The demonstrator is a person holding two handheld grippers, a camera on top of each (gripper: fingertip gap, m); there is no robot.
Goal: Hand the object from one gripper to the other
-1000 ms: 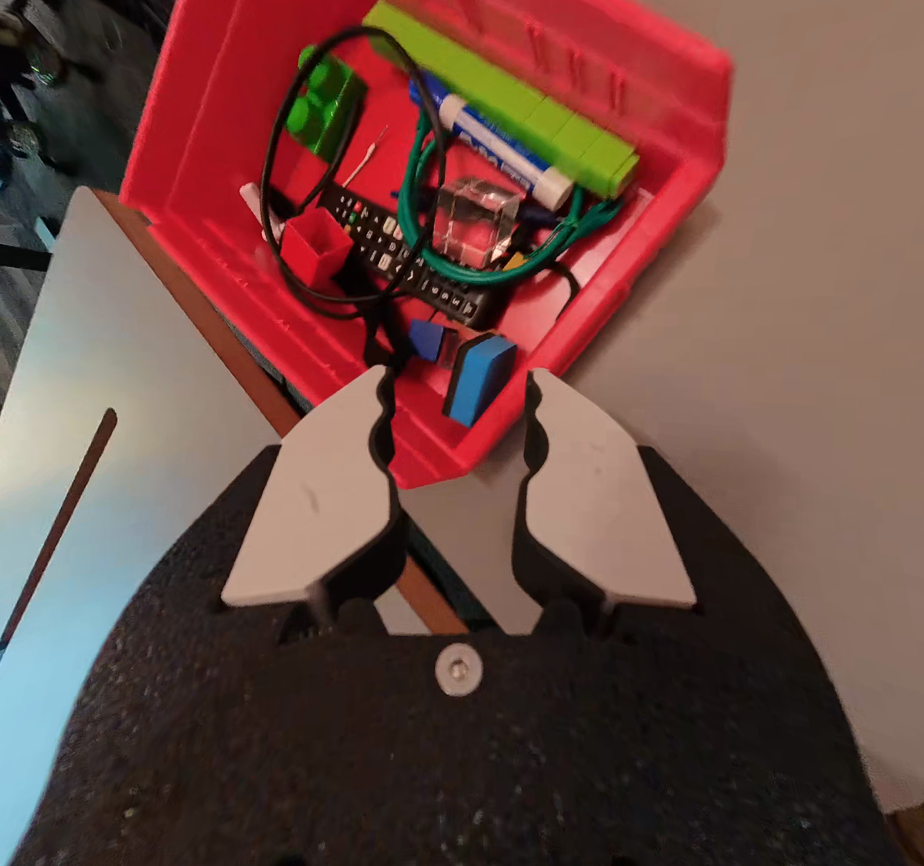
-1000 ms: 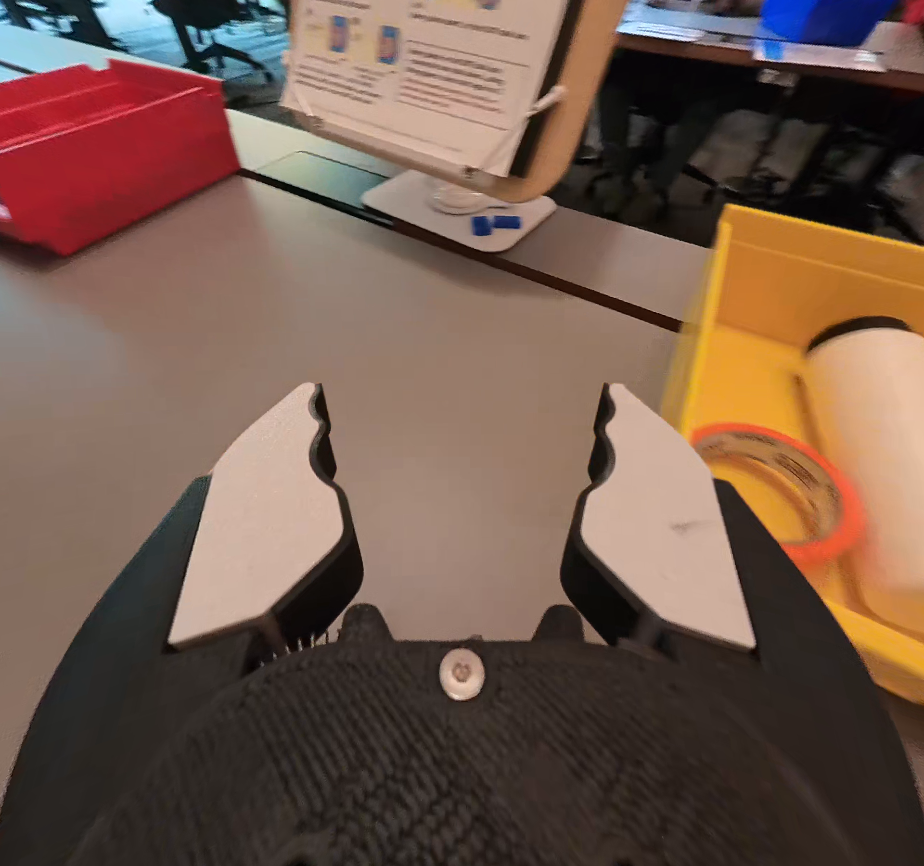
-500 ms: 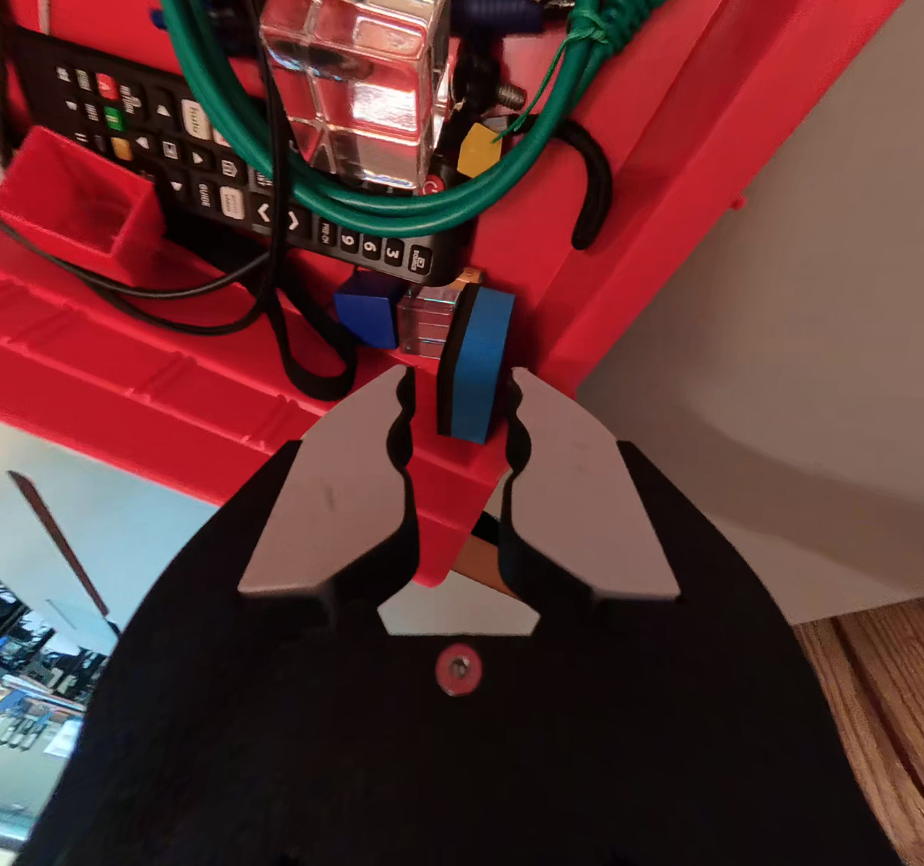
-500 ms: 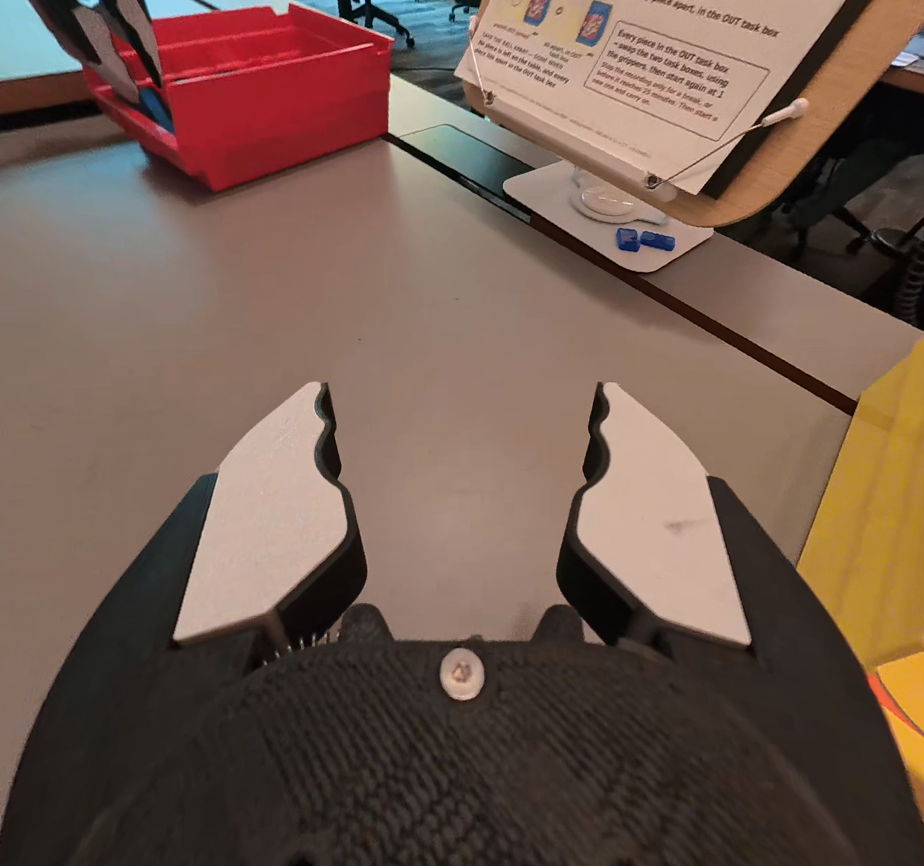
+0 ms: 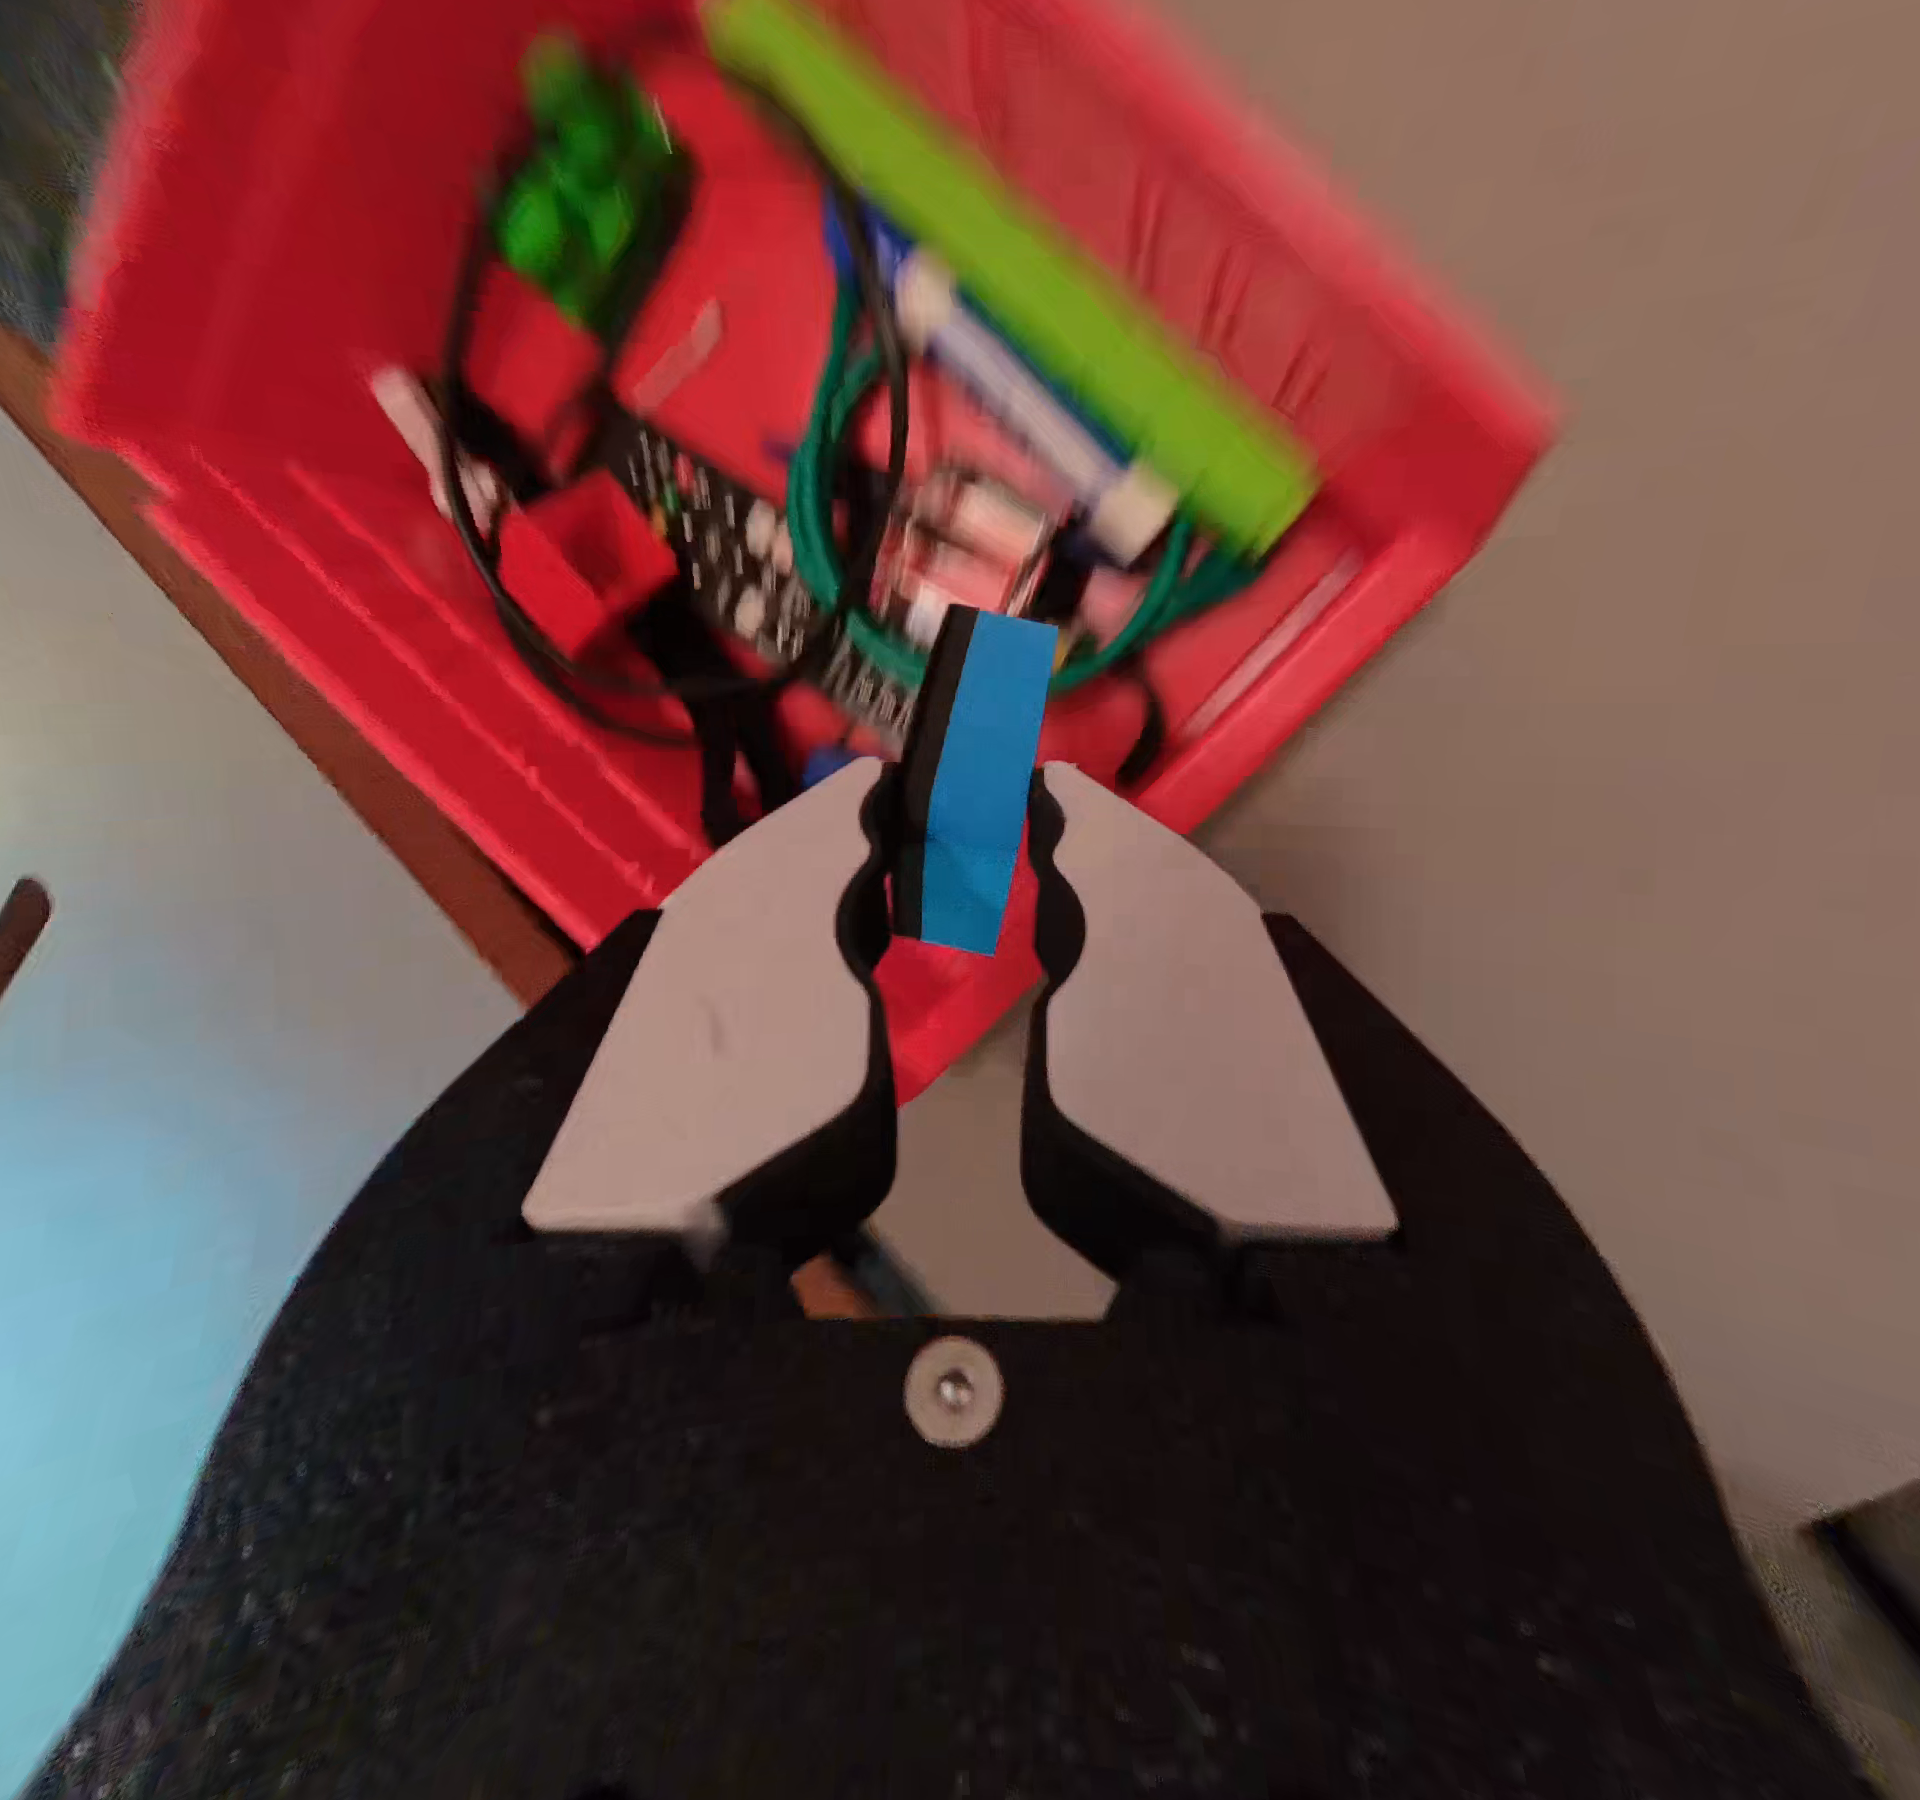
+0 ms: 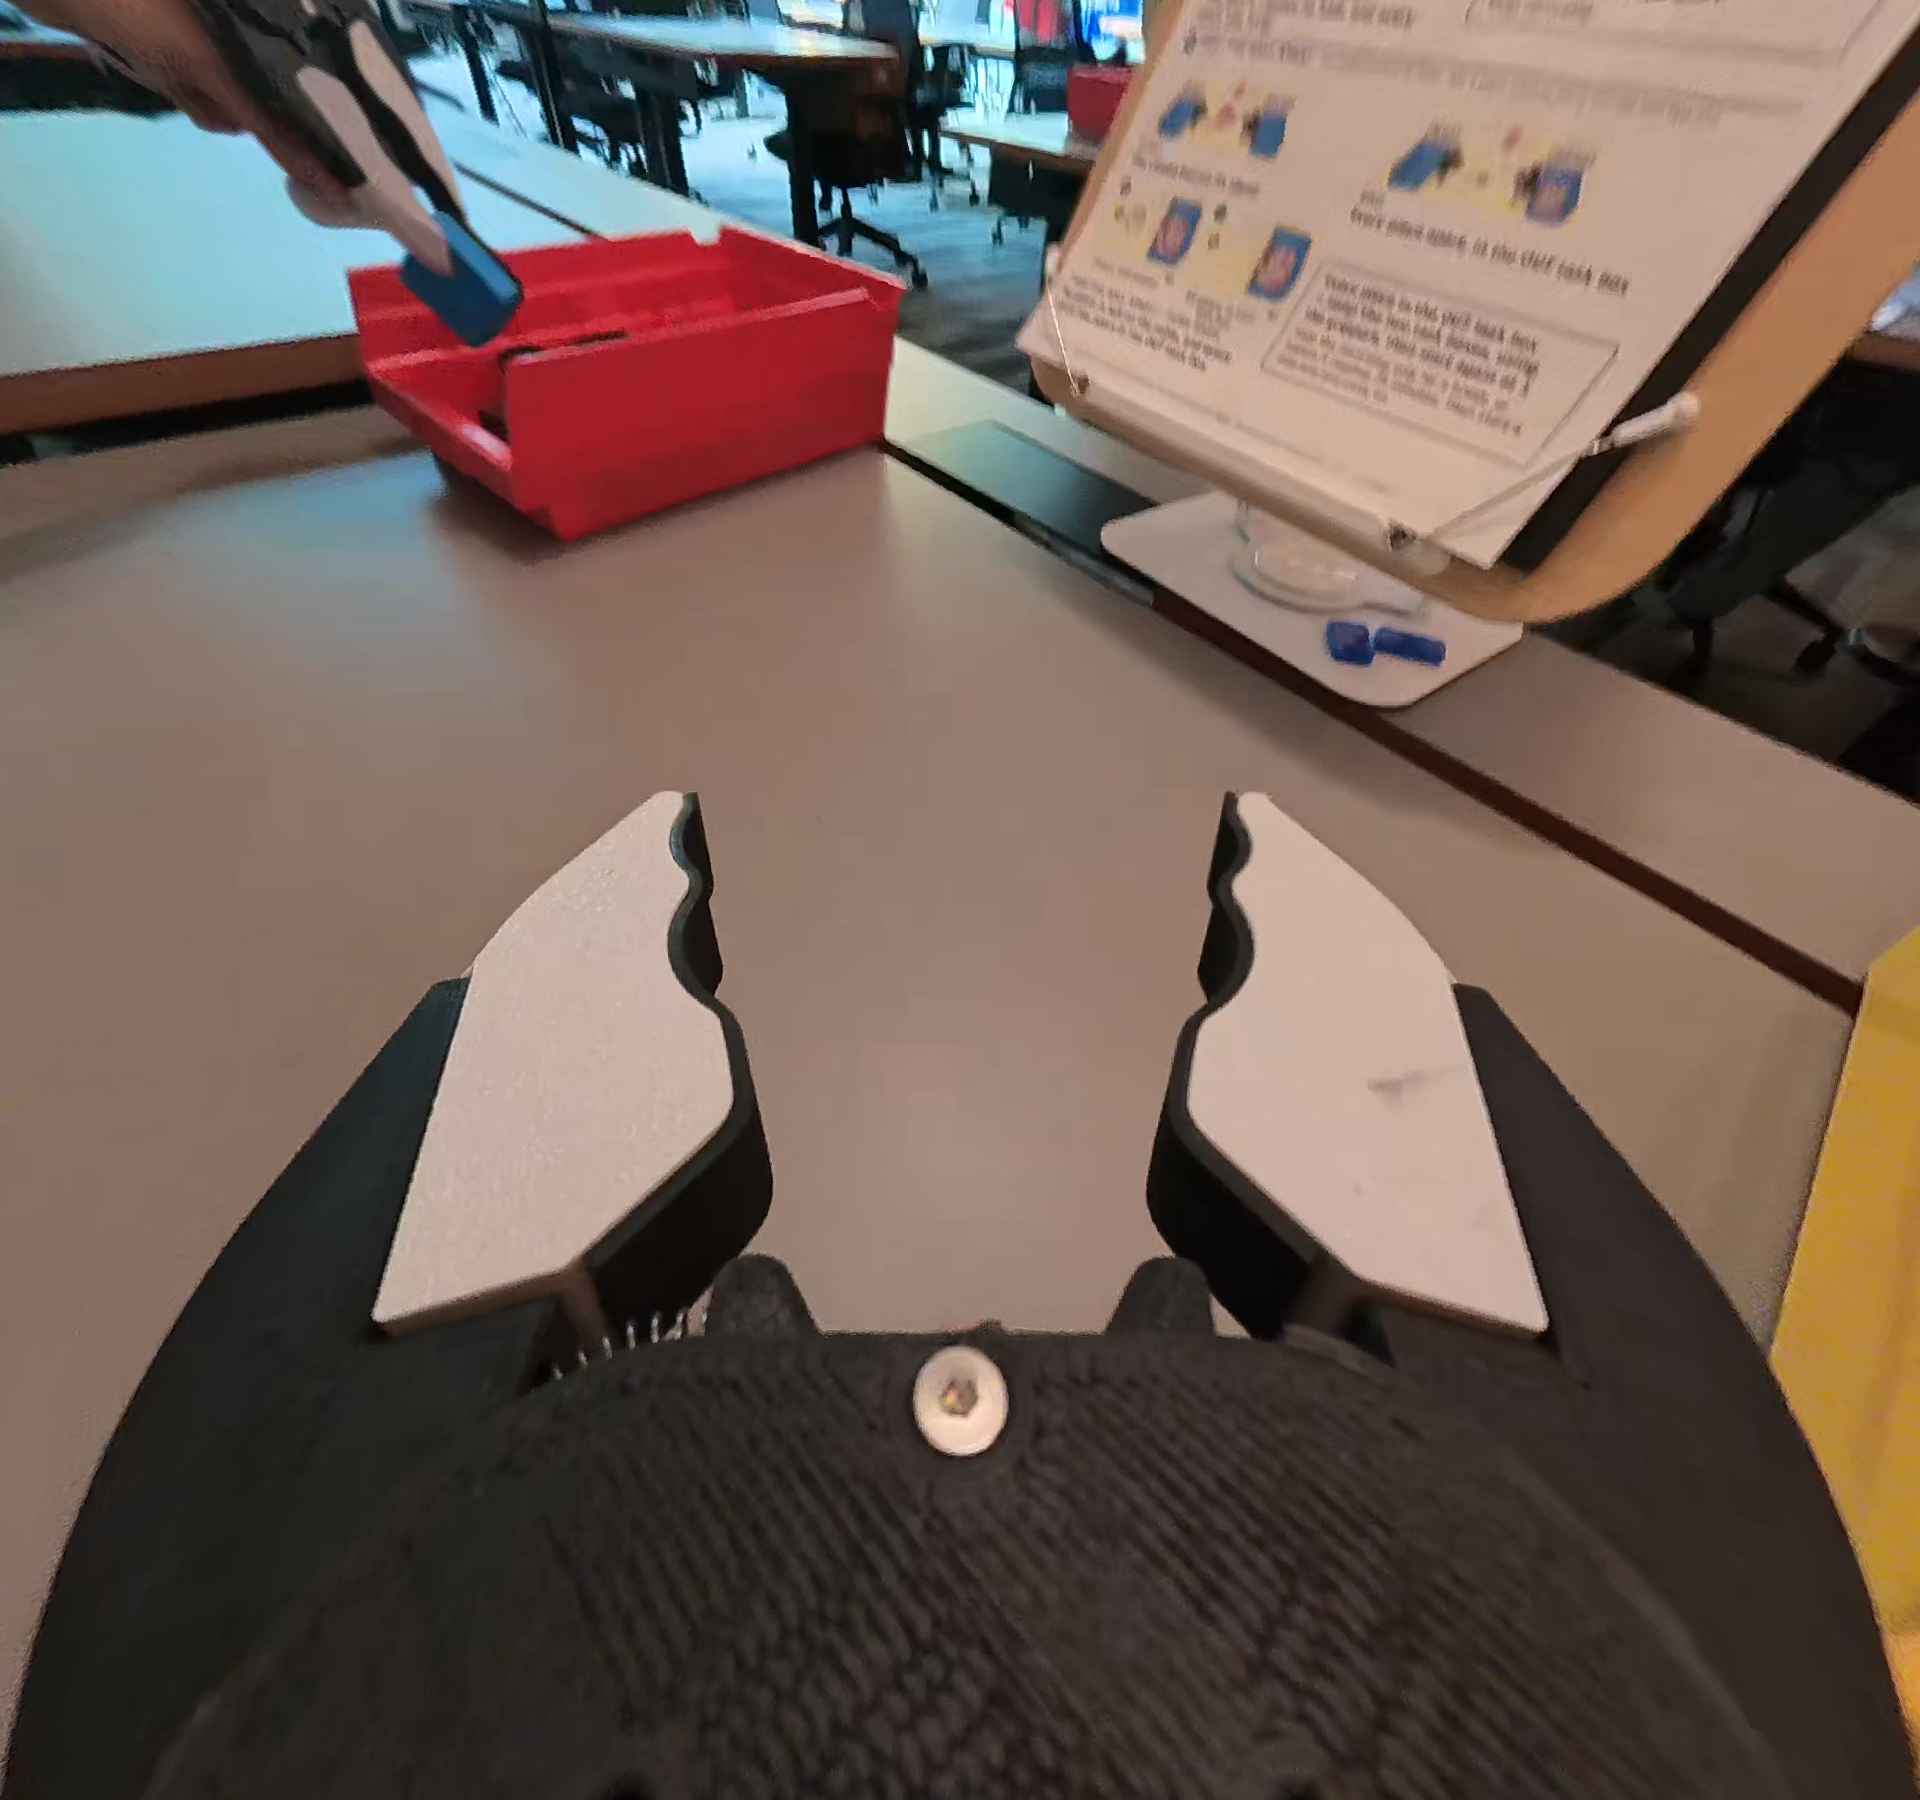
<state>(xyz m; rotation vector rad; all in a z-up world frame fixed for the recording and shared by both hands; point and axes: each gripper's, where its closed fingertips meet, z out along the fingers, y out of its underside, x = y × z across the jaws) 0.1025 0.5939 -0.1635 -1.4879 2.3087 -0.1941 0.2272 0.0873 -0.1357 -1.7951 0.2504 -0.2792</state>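
The grey table [image 6: 935,711] takes up most of the scene, with rows of other desks and chairs far behind it. At its far right edge a wooden stand [image 6: 1621,545] props up a printed sheet [image 6: 1455,150], and two small blue bits [image 6: 1382,647] lie on the stand's white base. A yellow bin [image 6: 1860,1231] just shows at the right edge.

The red bin [image 5: 1299,223] sits at the far left of the table, full of odds and ends: a long lime-green bar [image 5: 997,264], a green brick [image 5: 571,192], a black remote [image 5: 748,555], a coil of green cord [image 5: 831,503], a blue-and-white marker [image 5: 1018,400], a clear block [image 5: 956,545] and a small red box [image 5: 582,566]. All of it is blurred.

The right tool [image 6: 961,815] hovers low over the bare table, its jaws spread wide with nothing between them.

The left tool [image 5: 956,784], gripped by a hand [image 6: 135,25], is above the red bin. Its jaws are pinching a blue eraser [image 5: 977,774] with a black layer on one side. The eraser is lifted clear of the bin's contents, well apart from the right tool.
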